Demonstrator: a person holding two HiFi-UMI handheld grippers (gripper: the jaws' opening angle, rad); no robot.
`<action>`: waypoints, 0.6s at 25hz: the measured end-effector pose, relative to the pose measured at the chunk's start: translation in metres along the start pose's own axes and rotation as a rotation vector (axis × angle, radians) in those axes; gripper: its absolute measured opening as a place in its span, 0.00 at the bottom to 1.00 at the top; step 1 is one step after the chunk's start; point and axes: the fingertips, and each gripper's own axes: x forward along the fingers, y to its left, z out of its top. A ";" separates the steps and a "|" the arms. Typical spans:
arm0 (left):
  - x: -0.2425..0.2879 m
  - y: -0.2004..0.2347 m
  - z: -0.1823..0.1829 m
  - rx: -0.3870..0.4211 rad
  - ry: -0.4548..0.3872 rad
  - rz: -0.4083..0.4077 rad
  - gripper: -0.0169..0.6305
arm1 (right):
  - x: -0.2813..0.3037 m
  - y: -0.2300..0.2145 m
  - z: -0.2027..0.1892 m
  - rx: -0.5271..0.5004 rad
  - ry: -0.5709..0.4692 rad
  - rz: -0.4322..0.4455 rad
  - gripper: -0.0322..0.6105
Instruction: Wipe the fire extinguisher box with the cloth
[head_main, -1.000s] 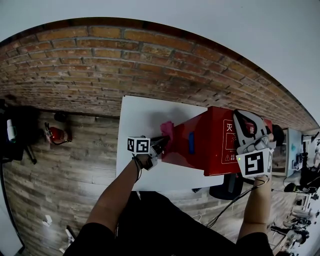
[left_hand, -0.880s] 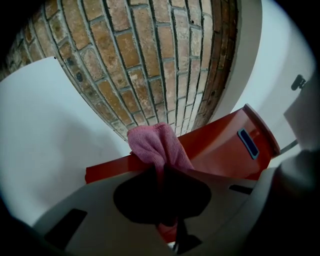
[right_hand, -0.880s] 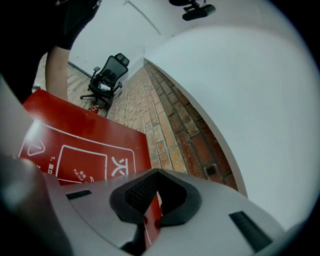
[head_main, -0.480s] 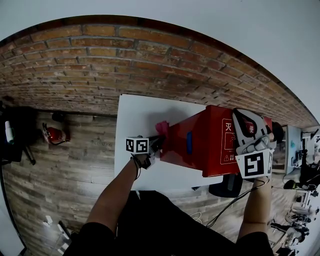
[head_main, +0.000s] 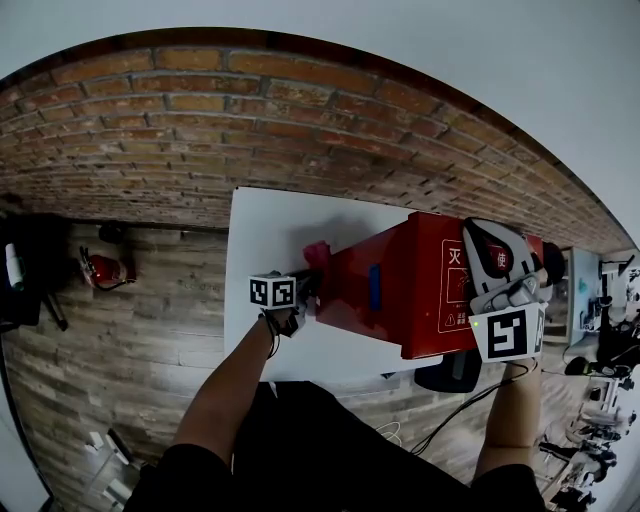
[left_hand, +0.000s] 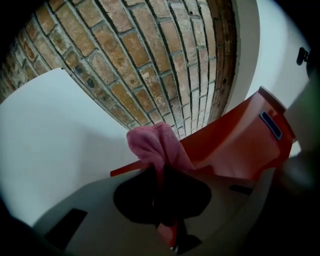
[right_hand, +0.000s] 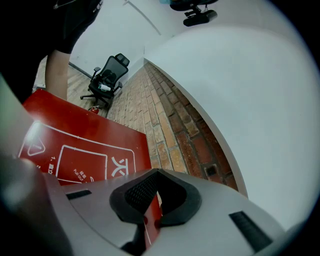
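A red fire extinguisher box (head_main: 420, 290) lies on a white table (head_main: 270, 230). My left gripper (head_main: 305, 287) is shut on a pink cloth (head_main: 316, 253), which it presses against the box's left end. In the left gripper view the pink cloth (left_hand: 157, 145) sticks up from between the jaws against the red box (left_hand: 240, 145). My right gripper (head_main: 497, 270) rests on the box's right part; in the right gripper view its jaws pinch the edge of the red box (right_hand: 85, 145), whose face carries white print.
A brick wall (head_main: 250, 130) rises behind the table. A small red extinguisher (head_main: 105, 268) stands on the wooden floor at left. A black office chair (right_hand: 106, 77) shows far off. Cables (head_main: 450, 420) and a dark object (head_main: 450, 372) lie by the table's near edge.
My left gripper and the pink cloth have slid slightly left and down along the box's left end. The right gripper has stayed on the box.
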 end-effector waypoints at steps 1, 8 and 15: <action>0.001 0.002 0.000 0.005 0.000 0.009 0.14 | 0.000 0.000 0.000 0.000 0.000 0.002 0.08; 0.005 0.018 -0.006 0.034 0.016 0.083 0.14 | 0.000 0.000 -0.001 0.003 0.000 -0.001 0.08; 0.009 0.035 -0.011 0.060 0.028 0.159 0.14 | 0.000 0.001 -0.001 -0.001 0.001 0.003 0.08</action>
